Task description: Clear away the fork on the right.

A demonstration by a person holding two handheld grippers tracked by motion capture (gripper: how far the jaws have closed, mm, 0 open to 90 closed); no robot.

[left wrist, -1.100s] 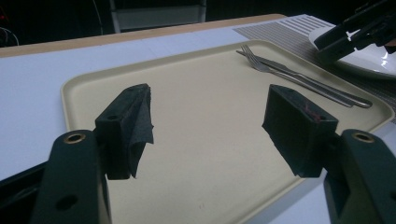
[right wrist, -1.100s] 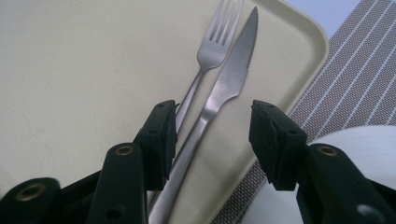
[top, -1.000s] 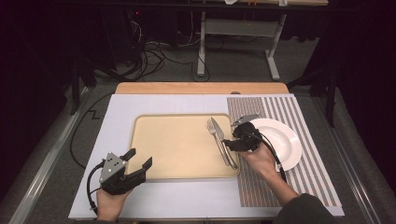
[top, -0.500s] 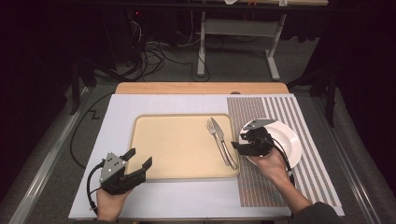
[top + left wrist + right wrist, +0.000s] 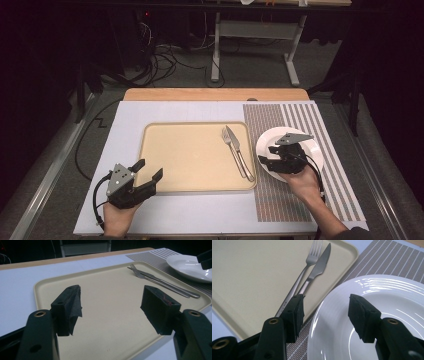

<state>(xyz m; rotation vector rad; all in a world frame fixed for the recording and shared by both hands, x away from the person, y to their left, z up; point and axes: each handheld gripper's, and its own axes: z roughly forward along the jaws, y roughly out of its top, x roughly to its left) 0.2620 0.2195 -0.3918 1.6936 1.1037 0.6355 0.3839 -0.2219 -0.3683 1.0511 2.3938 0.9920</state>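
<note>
The counter carries a wide white sheet, and at its right side lies a striped placemat with brown and pale lines. In the middle of the sheet sits a beige tray, rectangular with rounded corners and a low rim. A round white plate rests on the placemat, just beside the tray's right edge, with faint rings in its glossy surface.

The left claw rests at the tray's near left corner, held by the person's left hand. Its jaws stand wide apart with nothing between them, and in the left gripper view the left claw looks across the bare tray bed toward the cutlery. The right claw hangs over the near left part of the plate, held in the person's right hand. Its jaws have just been opening; they stand apart and hold nothing. In the right gripper view the right claw straddles the plate's left rim, one jaw over the mat and tray edge and the other over the plate's bowl.

A knife and a fork lie side by side and touching along the tray's right edge, tips pointing away from the person, near the plate but apart from it.
</note>
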